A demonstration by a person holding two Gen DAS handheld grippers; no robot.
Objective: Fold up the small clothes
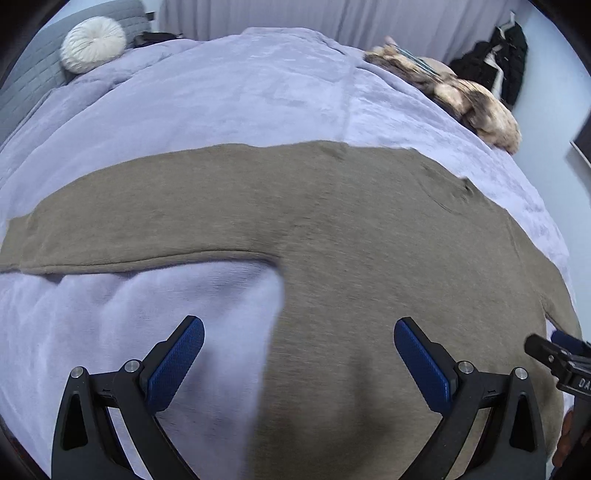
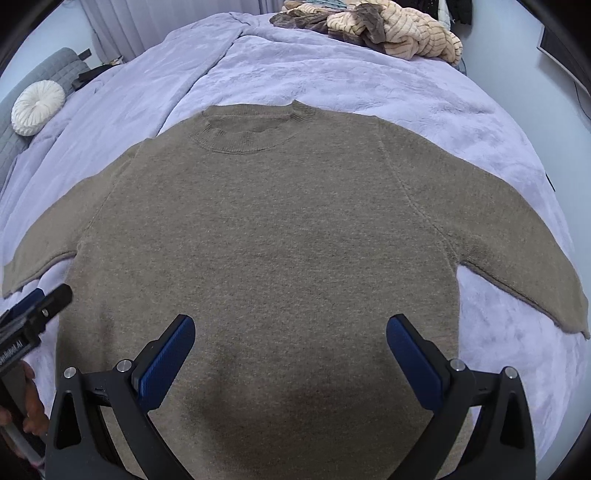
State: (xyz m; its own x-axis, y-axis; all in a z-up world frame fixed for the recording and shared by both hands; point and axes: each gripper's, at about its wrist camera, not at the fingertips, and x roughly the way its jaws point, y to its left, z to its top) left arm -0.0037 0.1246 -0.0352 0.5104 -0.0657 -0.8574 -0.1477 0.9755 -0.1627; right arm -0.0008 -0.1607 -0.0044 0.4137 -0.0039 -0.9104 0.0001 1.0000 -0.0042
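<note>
A taupe knit sweater (image 2: 266,229) lies flat on the lilac bed cover (image 2: 332,74), neckline (image 2: 255,129) at the far side and both sleeves spread out. My right gripper (image 2: 290,332) hovers open over the lower body of the sweater, nothing between its blue pads (image 2: 166,365). In the left wrist view my left gripper (image 1: 299,338) is open above the sweater's (image 1: 332,221) left side edge, beneath the left sleeve (image 1: 110,221). The left gripper also shows at the left edge of the right wrist view (image 2: 33,317); the right gripper's tip shows at the right edge (image 1: 554,354).
A heap of striped cream and brown clothes (image 2: 388,26) lies at the bed's far right. A round white cushion (image 2: 37,107) rests against a grey headboard (image 2: 55,66) at the far left. Dark clothes (image 1: 498,66) hang by the wall. Curtains (image 1: 332,14) run behind the bed.
</note>
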